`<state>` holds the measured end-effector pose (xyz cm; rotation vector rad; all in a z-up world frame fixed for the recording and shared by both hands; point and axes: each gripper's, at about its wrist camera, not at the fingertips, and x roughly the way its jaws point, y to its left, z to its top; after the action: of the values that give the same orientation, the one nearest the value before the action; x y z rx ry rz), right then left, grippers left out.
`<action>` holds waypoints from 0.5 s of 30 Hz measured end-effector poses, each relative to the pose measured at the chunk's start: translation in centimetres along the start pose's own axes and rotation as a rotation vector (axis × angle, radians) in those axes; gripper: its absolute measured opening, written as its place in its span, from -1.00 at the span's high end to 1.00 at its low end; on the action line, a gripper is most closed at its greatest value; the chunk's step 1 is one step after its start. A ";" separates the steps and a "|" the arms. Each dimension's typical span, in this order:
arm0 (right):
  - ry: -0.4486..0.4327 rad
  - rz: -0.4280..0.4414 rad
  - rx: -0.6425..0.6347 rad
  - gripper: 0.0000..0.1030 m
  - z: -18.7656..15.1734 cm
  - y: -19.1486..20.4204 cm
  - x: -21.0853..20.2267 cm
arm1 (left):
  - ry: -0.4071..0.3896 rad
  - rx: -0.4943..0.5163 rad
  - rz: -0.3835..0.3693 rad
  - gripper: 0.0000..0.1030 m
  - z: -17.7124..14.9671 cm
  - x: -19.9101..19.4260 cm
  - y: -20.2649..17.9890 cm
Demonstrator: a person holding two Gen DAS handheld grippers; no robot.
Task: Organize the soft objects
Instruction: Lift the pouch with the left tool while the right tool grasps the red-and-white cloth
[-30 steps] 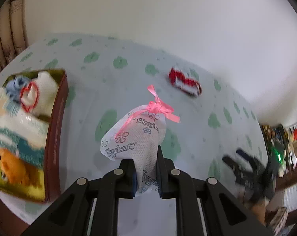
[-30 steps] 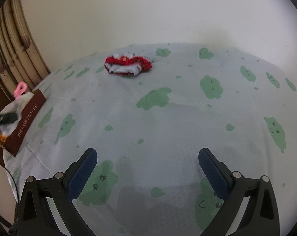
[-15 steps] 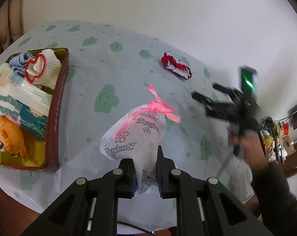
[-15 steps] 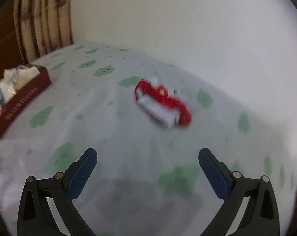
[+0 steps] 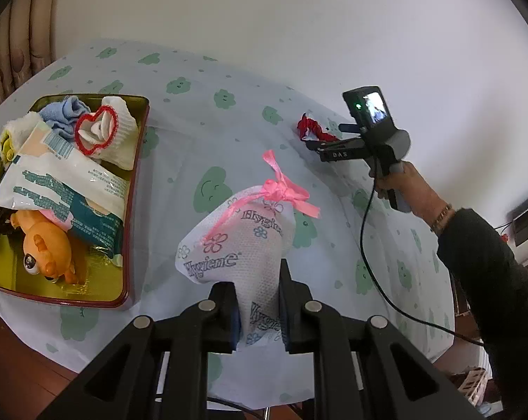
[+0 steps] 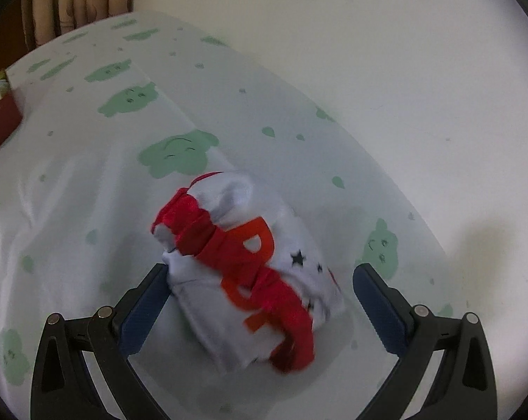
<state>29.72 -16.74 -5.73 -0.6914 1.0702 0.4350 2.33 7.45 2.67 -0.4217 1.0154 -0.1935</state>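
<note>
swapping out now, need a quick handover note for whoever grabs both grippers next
Left gripper: shut on the pouch, held above the cloth.
Right gripper: open, jaws either side of the red-and-white sock, not yet gripping.
Tin: already holds socks, a wipes pack and an orange toy.
Left to do: close on the sock, then move both sock and pouch to the tin, probably.

L hand-held gripper [image 5: 257, 309] pinched tight, tilted down; R hand-held gripper [image 6: 260, 301] w/ jaws spread wide, pointing steeply down, gripped by hand [image 5: 391, 182] in dark sleeve.
</note>
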 end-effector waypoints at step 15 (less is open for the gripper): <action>-0.043 0.243 0.223 0.46 -4.6 4.6 -6.0 | -0.020 -0.035 0.011 0.68 -1.5 -1.6 1.0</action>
<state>21.24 -16.68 -3.11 -0.3539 1.1463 0.5275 0.22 8.56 2.79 -0.4493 1.0028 -0.1617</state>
